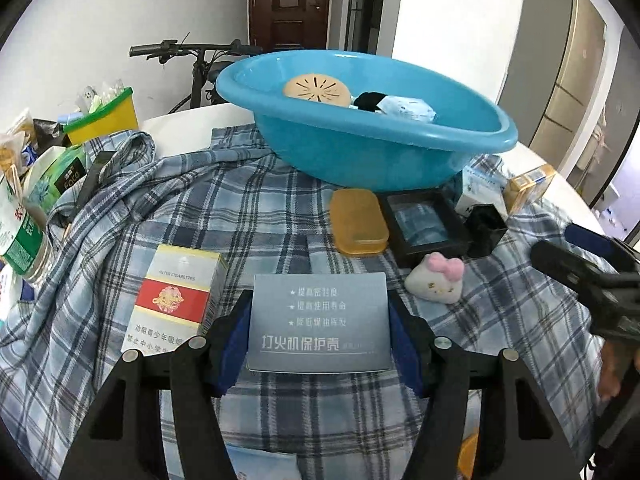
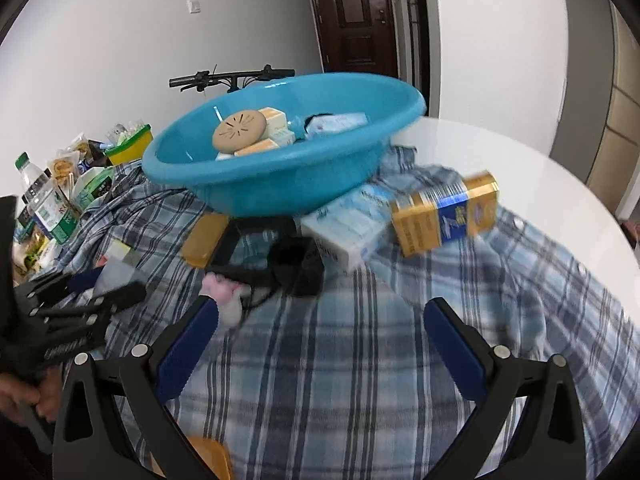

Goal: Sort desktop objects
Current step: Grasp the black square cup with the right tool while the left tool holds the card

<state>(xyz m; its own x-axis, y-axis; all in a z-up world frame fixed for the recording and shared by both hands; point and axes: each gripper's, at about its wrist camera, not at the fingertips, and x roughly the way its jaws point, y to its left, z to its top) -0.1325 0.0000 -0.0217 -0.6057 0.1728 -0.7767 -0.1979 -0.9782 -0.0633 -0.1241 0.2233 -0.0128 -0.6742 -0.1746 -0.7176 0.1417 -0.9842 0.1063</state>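
We see our left gripper [image 1: 319, 322] closed on a flat grey card box printed with white Chinese characters [image 1: 320, 320], its blue pads [image 1: 236, 344] pressing both side edges, the box held over the blue-and-white plaid cloth [image 1: 248, 220]. Just left of it stands a white, red and gold cigarette pack [image 1: 176, 300]. Only the left wrist view shows this grip clearly; from the right wrist view the left gripper [image 2: 102, 280] appears at the left edge, dark and blurred, with the grey box [image 2: 116, 276] barely readable.

Our right gripper [image 2: 320, 312] stands wide open with nothing between its blue pads [image 2: 188, 344], above bare plaid cloth [image 2: 340, 360]. In the left wrist view only its dark side [image 1: 580, 276] enters from the right, and we cannot read its jaws there.

The round turquoise plastic basin [image 1: 360, 160] sits at the far side of the cloth. The right wrist view looks deeper into the basin [image 2: 280, 188], showing a tan slotted disc [image 2: 239, 130] and small cream boxes [image 2: 276, 122]. In front lie an amber plastic case [image 1: 358, 220], a black frame box [image 1: 424, 220], a white plush toy with a pink bow [image 1: 436, 280] and a gold-and-blue carton [image 2: 444, 216].
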